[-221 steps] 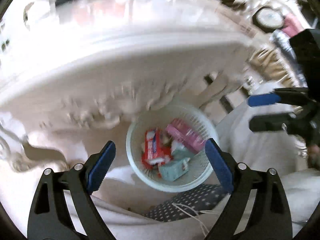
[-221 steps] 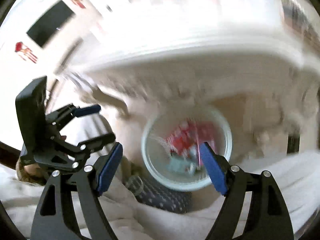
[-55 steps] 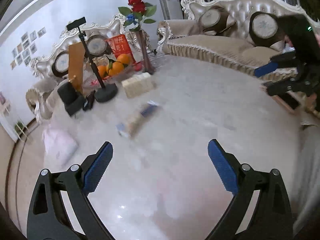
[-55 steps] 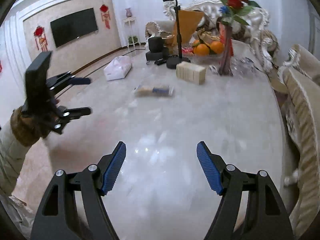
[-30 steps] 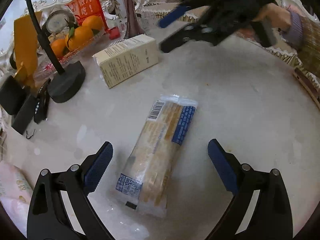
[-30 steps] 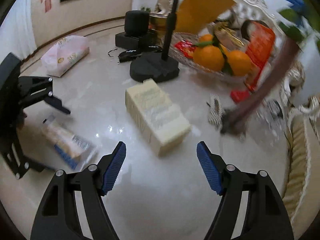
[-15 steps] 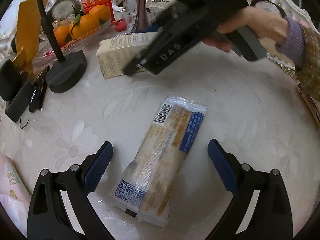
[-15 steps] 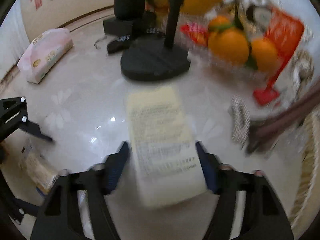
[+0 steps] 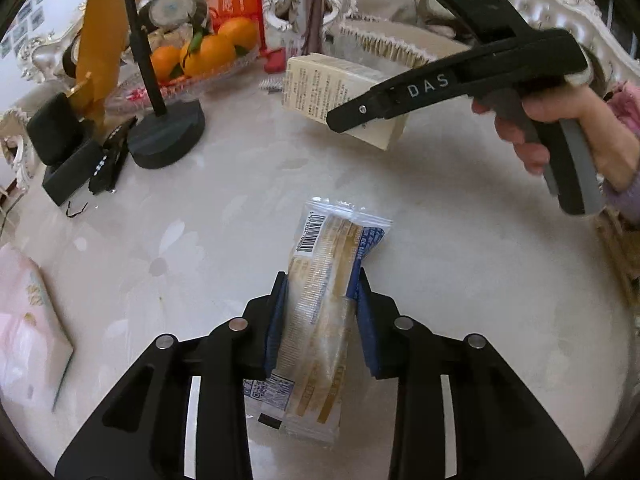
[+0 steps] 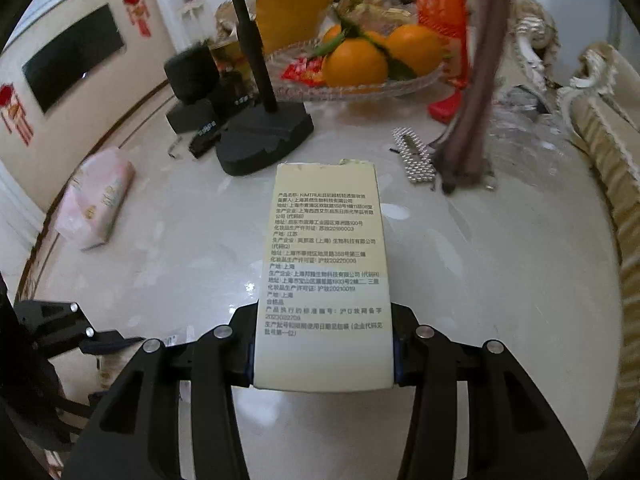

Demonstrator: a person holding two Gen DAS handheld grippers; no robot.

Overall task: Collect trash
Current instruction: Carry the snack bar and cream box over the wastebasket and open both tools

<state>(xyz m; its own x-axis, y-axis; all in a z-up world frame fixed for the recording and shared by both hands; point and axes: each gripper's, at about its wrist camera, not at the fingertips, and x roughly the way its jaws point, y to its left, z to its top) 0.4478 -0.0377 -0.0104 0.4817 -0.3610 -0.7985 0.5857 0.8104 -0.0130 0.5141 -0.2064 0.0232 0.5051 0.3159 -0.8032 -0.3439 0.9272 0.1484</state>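
Note:
My left gripper (image 9: 320,308) is shut on a clear snack wrapper (image 9: 324,296) with tan and blue print and a barcode; the wrapper lies on the white marble table (image 9: 460,280). My right gripper (image 10: 322,344) is shut on a cream carton (image 10: 324,268) with black printed text, held a little off the table. In the left wrist view the same carton (image 9: 320,84) sits between the jaws of the right gripper's black body, at the upper right. Part of the left gripper (image 10: 72,328) shows at the lower left of the right wrist view.
A black stand base (image 9: 166,136) with a pole, a glass dish of oranges (image 10: 360,68), a vase stem (image 10: 476,120), a beaded hair clip (image 10: 414,156), black boxes (image 9: 60,148) and a pink tissue pack (image 10: 98,196) stand on the table. An ornate sofa lies beyond.
Both grippers have closed: the left on the snack wrapper, the right on the cream carton. The carton has risen off the table in the right gripper.

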